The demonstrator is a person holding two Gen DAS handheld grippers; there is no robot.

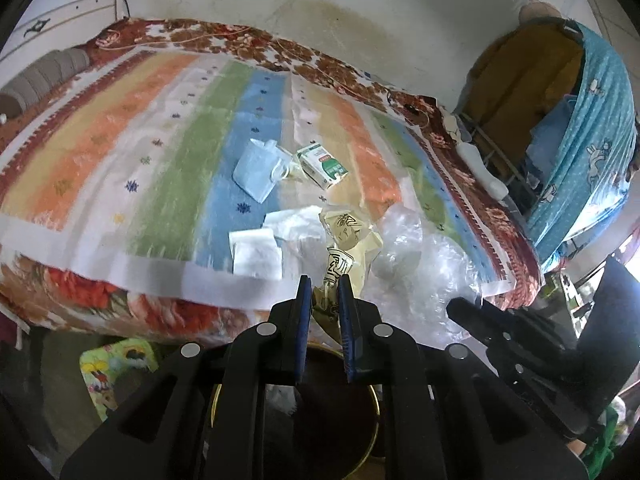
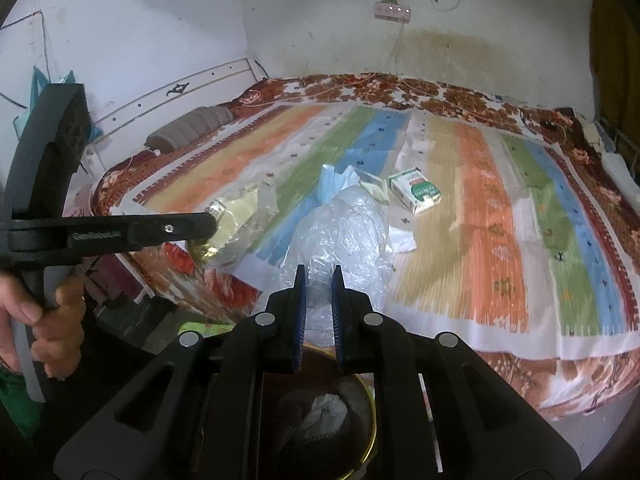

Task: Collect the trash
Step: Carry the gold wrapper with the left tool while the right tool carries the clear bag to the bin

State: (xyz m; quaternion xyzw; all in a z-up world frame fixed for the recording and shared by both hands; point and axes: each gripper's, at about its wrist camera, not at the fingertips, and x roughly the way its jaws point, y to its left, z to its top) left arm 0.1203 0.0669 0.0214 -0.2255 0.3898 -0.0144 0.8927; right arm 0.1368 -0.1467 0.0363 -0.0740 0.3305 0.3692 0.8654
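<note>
My left gripper point(image 1: 325, 294) is shut on a yellowish printed wrapper point(image 1: 348, 240) at the bed's near edge; the wrapper also shows in the right wrist view point(image 2: 236, 208). My right gripper point(image 2: 319, 286) is shut on a crumpled clear plastic bag point(image 2: 344, 232), also seen in the left wrist view point(image 1: 408, 248). On the striped bedspread point(image 1: 120, 152) lie white tissues point(image 1: 260, 252), a blue face mask point(image 1: 258, 170) and a green-and-white carton point(image 1: 322, 166). A dark bin with a gold rim point(image 2: 370, 432) stands below both grippers, with a crumpled paper inside.
A rolled grey pillow point(image 2: 192, 128) lies at the head of the bed. A blue patterned cloth point(image 1: 592, 128) hangs over a rack to the right. A colourful mat point(image 1: 116, 368) lies on the floor by the bed. The wall is behind.
</note>
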